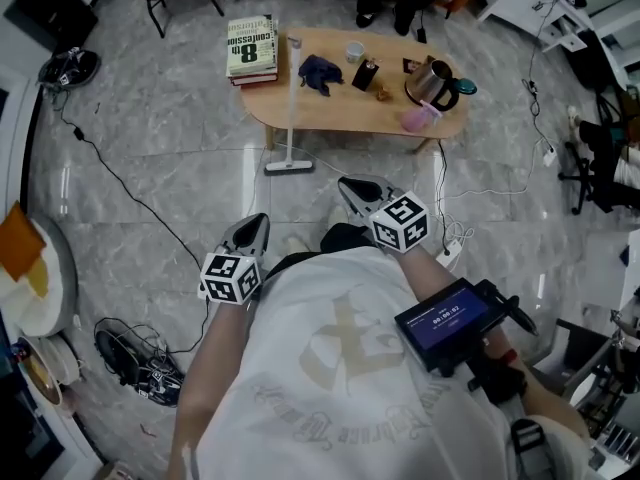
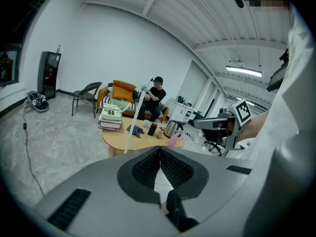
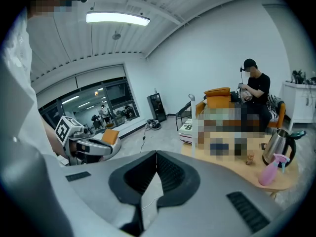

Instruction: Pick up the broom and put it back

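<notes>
The broom [image 1: 290, 108] stands upright against the near edge of a low wooden table [image 1: 330, 108], its white handle up and its flat head [image 1: 288, 166] on the floor. My left gripper [image 1: 256, 228] is held low in front of me, shut and empty, well short of the broom. My right gripper [image 1: 354, 188] is beside it, also shut and empty, just right of the broom head. The broom handle [image 2: 132, 125] shows ahead in the left gripper view beyond the shut left gripper [image 2: 160, 150], and the handle [image 3: 191, 115] also shows past the shut right gripper [image 3: 156, 155].
The table carries stacked books [image 1: 252, 48], a dark cloth [image 1: 320, 71], a kettle [image 1: 432, 83] and a pink spray bottle [image 1: 420, 118]. Cables [image 1: 130, 193] and a power strip [image 1: 452, 250] lie on the floor. Shoes [image 1: 135, 363] sit at lower left. A person [image 2: 155, 100] sits behind the table.
</notes>
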The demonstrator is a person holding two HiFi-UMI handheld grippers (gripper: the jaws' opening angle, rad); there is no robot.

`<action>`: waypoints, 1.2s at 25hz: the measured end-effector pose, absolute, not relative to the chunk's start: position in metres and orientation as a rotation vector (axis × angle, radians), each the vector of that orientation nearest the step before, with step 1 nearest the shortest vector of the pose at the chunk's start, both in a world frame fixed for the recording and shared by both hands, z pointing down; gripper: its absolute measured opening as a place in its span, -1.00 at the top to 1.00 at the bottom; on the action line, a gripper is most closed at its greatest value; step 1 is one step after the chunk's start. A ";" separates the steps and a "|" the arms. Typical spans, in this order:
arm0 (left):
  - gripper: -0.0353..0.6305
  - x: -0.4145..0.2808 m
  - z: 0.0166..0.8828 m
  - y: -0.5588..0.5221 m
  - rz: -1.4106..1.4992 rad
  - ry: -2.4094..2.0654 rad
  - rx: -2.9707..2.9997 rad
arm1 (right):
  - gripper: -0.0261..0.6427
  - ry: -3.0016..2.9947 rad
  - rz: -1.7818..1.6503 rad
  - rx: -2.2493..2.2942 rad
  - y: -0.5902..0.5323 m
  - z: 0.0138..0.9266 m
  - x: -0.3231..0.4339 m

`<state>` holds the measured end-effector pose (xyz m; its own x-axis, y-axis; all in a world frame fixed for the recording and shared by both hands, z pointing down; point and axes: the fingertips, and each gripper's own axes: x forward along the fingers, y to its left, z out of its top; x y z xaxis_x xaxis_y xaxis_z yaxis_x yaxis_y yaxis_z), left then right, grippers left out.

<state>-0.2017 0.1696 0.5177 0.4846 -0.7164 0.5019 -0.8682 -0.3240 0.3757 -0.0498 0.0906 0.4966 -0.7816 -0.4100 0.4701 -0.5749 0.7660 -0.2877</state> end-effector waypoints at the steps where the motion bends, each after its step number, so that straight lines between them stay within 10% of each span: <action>1: 0.86 -0.201 0.518 0.166 0.332 -1.296 2.129 | 0.87 -2.577 0.606 0.758 0.088 0.499 -0.049; 30: 0.86 -0.179 0.536 0.013 0.443 -1.265 2.081 | 0.87 -2.538 0.749 0.734 -0.061 0.541 -0.026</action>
